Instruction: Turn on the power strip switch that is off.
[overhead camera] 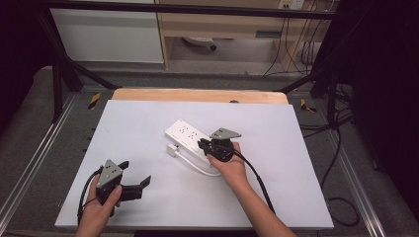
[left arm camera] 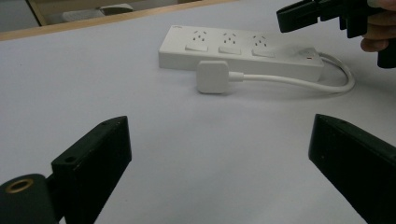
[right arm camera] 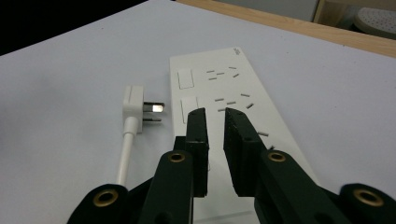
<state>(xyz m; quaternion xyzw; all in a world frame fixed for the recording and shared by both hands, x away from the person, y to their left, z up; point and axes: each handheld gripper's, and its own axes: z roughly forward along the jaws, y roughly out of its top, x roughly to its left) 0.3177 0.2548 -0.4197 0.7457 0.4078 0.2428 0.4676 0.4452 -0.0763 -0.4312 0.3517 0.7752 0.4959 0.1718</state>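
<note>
Hovering: right gripper (right arm camera: 215,114) is held low over the power strip (overhead camera: 190,137), jaws nearly together with a narrow gap, nothing gripped; judged poised to press a rocker switch (right arm camera: 185,78).
Strip: laid flat mid-table (overhead camera: 123,128), sockets up, for access from above.
Plug (right arm camera: 135,106): laid on its side just beside the strip, pins toward it, unplugged; cord (left arm camera: 299,83) is looped back to the strip's end.
Left gripper (overhead camera: 136,177): parked near the table's front, jaws spread wide, empty, kept clear.

Lab: black frame rig (overhead camera: 59,74), loose floor cables (overhead camera: 341,148).
</note>
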